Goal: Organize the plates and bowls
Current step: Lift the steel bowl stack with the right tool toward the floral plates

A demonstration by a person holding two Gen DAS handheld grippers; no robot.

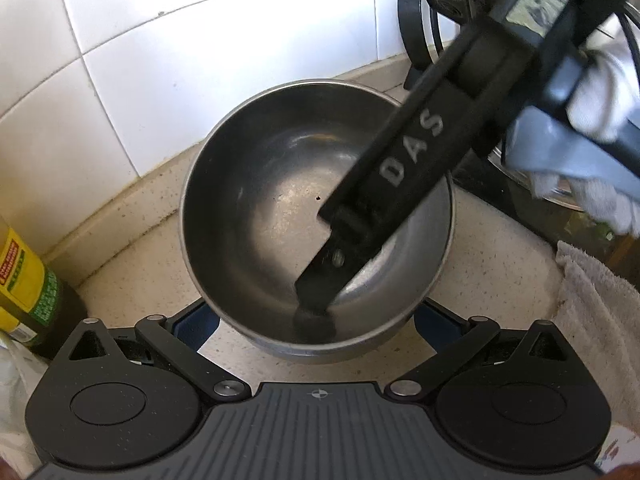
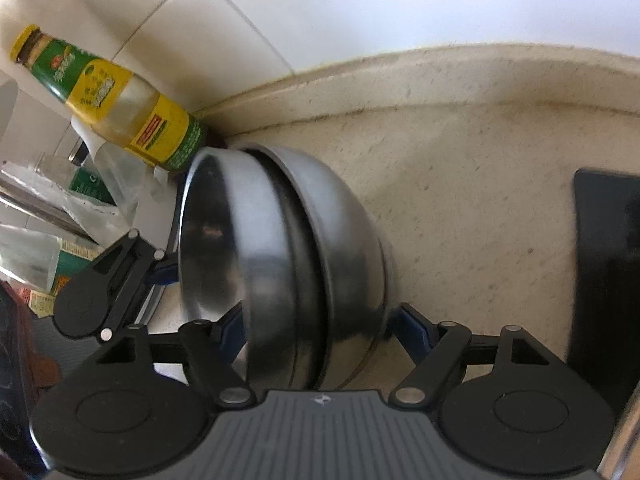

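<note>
A steel bowl (image 1: 280,208) stands on the beige counter in the left wrist view, nested in another bowl beneath it. My left gripper (image 1: 316,320) is open, its blue fingertips (image 1: 192,324) on either side of the bowl's near base. My right gripper's finger (image 1: 384,184) reaches down into the bowl against its near right wall. In the right wrist view the two nested steel bowls (image 2: 280,264) fill the middle, and my right gripper (image 2: 320,328) has one blue fingertip (image 2: 232,328) inside the inner bowl and one (image 2: 412,328) outside the outer bowl, clamping the stacked walls.
White tiled wall behind the counter. A yellow-green bottle (image 2: 120,100) (image 1: 24,280) stands left of the bowls, with plastic bags and jars (image 2: 60,200) beside it. A black stove edge (image 2: 604,260) lies to the right. A white towel (image 1: 600,320) hangs at right.
</note>
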